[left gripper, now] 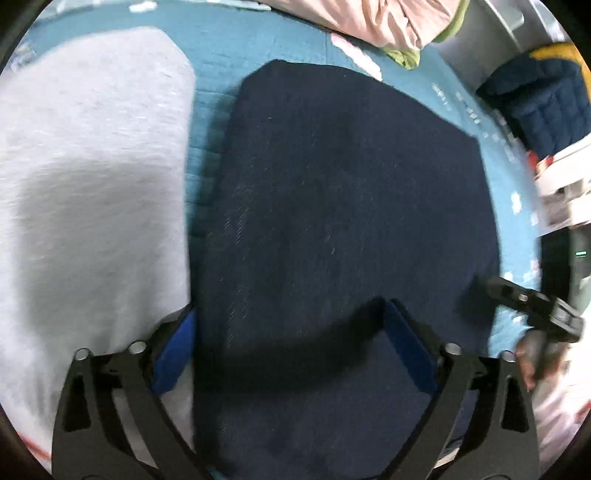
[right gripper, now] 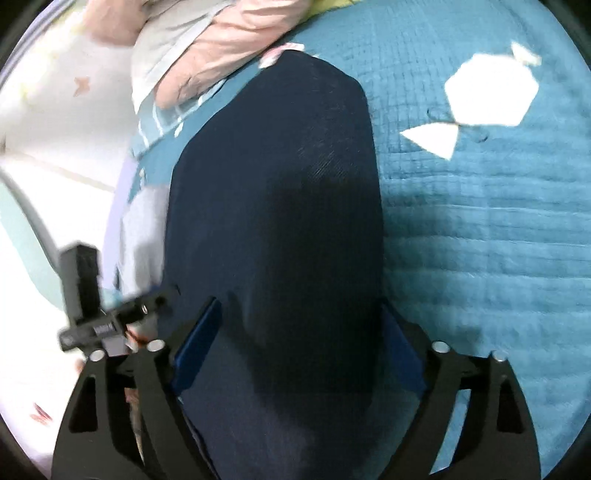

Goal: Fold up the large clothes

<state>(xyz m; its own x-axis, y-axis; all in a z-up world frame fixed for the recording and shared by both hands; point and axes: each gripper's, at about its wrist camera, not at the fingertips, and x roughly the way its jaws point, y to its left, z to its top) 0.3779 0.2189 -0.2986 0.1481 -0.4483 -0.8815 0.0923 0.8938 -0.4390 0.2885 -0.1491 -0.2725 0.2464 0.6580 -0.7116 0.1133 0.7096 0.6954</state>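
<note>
- Left wrist view: the left gripper [left gripper: 290,325] hovers over the near end of the navy garment [left gripper: 343,206], jaws wide, nothing between the pads.
- Navy garment lies flat as a folded rectangle on the teal quilt [left gripper: 218,48], with a grey garment [left gripper: 92,147] just beside its left edge and pink bedding [left gripper: 376,18] at the quilt's far edge.
- Right wrist view: the right gripper [right gripper: 297,339] also stands wide and empty over the garment's near end.
- Both views are blurred, so I cannot tell whether any finger touches the cloth.
- Judgement: the last fold looks laid; the next one needs a fresh grip.
- To do it well, take the 2 near corners evenly, pinch every layer, lift together and carry the edge straight to the far edge.
- Keep clear of the grey garment.
</note>
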